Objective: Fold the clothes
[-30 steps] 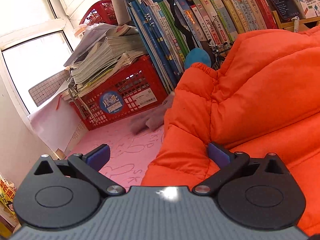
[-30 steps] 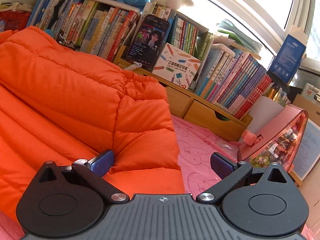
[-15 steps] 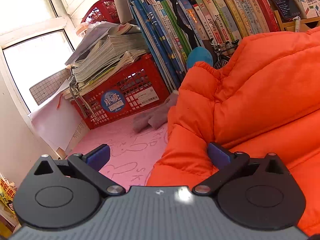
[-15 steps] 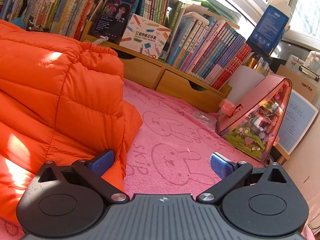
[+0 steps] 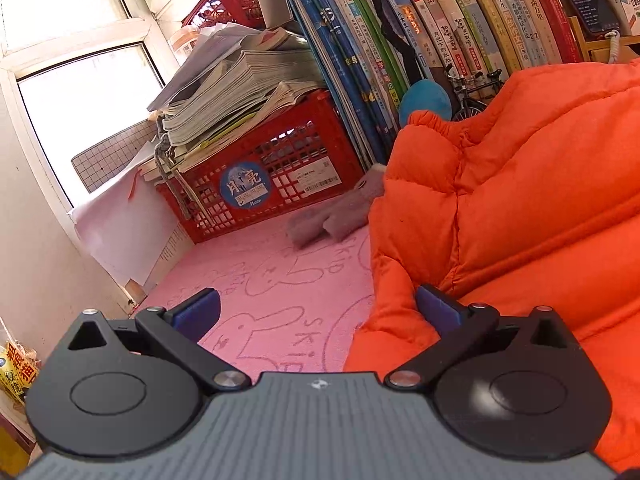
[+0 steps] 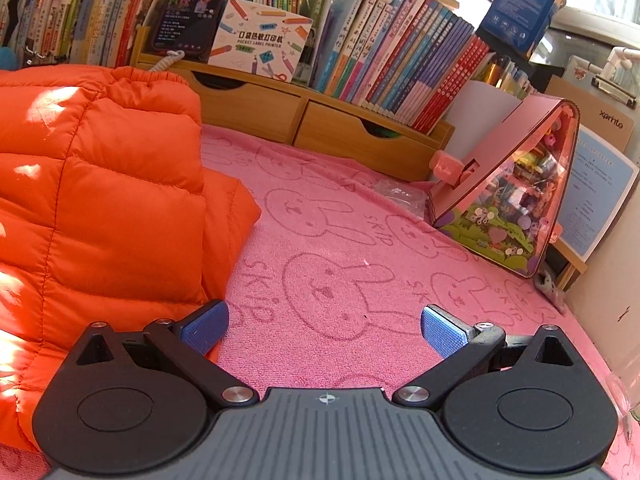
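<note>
orange puffer jacket [image 5: 520, 200] on pink towel [image 6: 340, 240], both hand-held grippers spread, empty.

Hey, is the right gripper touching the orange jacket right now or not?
Cannot tell. In the right wrist view the right gripper is open over the pink towel, and its left finger overlaps the orange jacket edge with no clear gap or contact visible.

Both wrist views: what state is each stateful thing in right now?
Left gripper: open, holding nothing.
Right gripper: open, holding nothing.
Orange jacket: lying puffy on the pink towel, partly folded, not held.
Wooden drawers: shut.
Red crate: upright, magazines stacked on top.
Phone: propped upright, screen on.
</note>
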`<state>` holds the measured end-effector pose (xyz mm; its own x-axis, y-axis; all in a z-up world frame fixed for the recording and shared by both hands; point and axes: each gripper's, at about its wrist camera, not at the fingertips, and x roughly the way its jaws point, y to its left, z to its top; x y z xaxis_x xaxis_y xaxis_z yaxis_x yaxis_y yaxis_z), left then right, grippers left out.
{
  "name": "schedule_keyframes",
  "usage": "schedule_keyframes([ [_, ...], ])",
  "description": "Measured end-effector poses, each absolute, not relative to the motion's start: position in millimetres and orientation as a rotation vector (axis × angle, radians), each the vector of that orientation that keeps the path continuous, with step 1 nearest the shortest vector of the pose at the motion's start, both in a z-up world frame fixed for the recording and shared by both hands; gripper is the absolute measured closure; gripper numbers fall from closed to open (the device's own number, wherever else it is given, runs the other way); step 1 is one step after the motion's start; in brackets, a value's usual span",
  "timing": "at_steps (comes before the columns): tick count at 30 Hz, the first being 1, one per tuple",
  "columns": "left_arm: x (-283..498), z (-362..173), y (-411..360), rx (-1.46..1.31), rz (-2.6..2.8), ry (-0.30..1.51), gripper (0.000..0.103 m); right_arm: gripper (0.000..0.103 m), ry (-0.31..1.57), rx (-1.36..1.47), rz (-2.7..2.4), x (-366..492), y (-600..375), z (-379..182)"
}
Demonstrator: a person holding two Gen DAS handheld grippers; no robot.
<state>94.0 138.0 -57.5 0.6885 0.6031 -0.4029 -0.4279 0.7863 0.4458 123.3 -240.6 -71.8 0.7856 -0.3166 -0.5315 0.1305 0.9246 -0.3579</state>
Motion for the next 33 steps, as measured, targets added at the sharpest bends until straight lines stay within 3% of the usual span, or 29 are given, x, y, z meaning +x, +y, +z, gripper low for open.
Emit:
schedule_keyframes([
  [8,71,-37,150,0.173,0.528,0.492,0.002,0.003,0.602,-0.272,-0.266,119,-246,-65],
  [16,72,16,95,0.197,0.378,0.277,0.002,0.001,0.242,-0.248,-0.198,88,-205,5],
  [21,115,10,59,0.32,0.373,0.278,0.002,0.0,0.183,-0.24,0.032,112,-139,28],
  [33,158,-53,35,0.574,0.432,0.334,0.0,0.0,0.321,-0.44,0.108,162,-63,-43],
])
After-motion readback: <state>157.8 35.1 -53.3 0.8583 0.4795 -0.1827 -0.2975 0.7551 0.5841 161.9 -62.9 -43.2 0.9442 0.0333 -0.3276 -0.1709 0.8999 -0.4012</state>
